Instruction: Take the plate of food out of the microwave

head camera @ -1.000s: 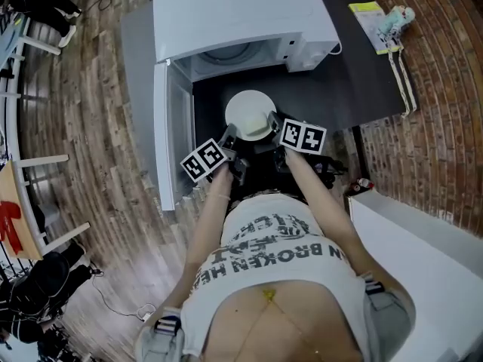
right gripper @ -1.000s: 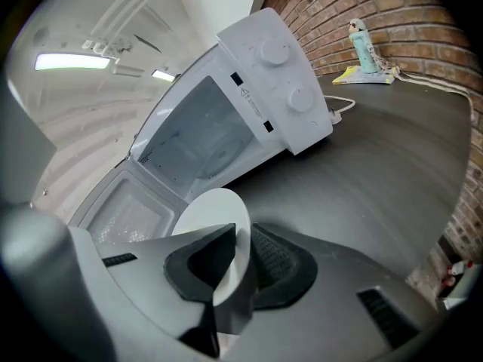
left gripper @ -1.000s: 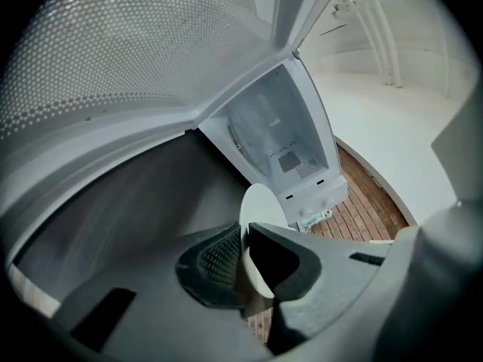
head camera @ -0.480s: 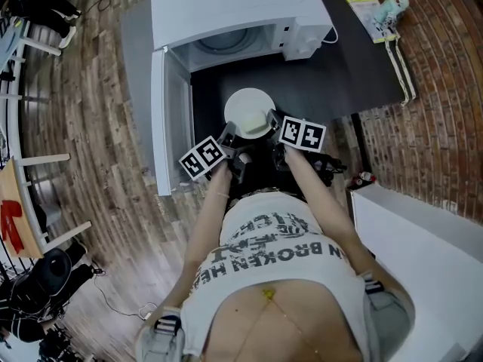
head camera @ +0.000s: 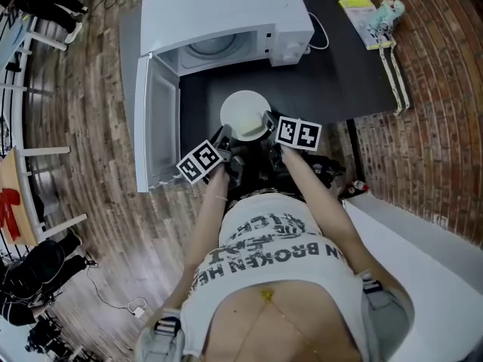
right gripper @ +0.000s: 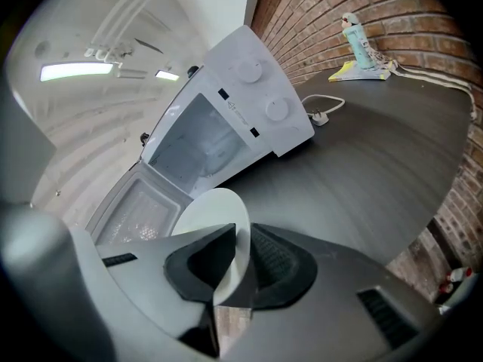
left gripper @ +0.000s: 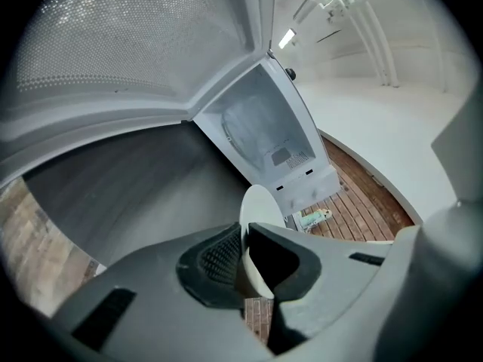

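Your left gripper [head camera: 226,137] and right gripper [head camera: 270,121] each pinch the plate [head camera: 243,114] by its rim, one edge between each pair of jaws, clear of the open microwave [head camera: 226,13] beyond them. It's likely stiff, slick and breakable: hold both rim grips level

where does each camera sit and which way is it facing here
Head view: on the person's head, facing steeply down at the plate, open microwave and dark table; torso and forearms show.
Left gripper view: on the left gripper, looking along its jaws, shut on the plate's rim, toward the microwave.
Right gripper view: on the right gripper, likewise, gripping the opposite rim.
Shared: all show plate and microwave.
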`<state>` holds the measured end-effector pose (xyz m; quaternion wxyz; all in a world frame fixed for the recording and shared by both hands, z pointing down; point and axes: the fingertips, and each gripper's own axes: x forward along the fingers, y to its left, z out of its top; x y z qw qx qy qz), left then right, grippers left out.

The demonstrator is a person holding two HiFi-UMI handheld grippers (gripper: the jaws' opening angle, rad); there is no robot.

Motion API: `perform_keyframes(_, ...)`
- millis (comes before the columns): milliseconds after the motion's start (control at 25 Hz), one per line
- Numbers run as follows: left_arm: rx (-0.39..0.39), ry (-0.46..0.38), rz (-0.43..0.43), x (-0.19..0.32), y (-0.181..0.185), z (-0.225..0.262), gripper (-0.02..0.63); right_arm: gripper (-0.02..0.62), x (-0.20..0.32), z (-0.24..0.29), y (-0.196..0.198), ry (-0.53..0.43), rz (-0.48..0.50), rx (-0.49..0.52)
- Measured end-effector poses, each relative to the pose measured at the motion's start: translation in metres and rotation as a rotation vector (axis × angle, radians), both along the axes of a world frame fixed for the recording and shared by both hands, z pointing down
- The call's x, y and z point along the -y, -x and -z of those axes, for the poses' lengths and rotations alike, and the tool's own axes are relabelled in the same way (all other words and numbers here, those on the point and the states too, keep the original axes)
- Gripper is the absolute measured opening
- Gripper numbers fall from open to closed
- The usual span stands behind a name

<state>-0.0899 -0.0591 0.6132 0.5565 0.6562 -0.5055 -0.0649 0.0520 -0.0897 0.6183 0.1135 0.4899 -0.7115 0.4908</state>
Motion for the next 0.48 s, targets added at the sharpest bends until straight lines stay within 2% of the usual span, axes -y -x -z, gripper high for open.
perform_keyframes(480, 0.010, 0.024, 0.055, -0.015, -0.034, -0.005, 0.035, 0.058, -0.008, -0.005, -0.032, 0.017, 0.060, 0.007)
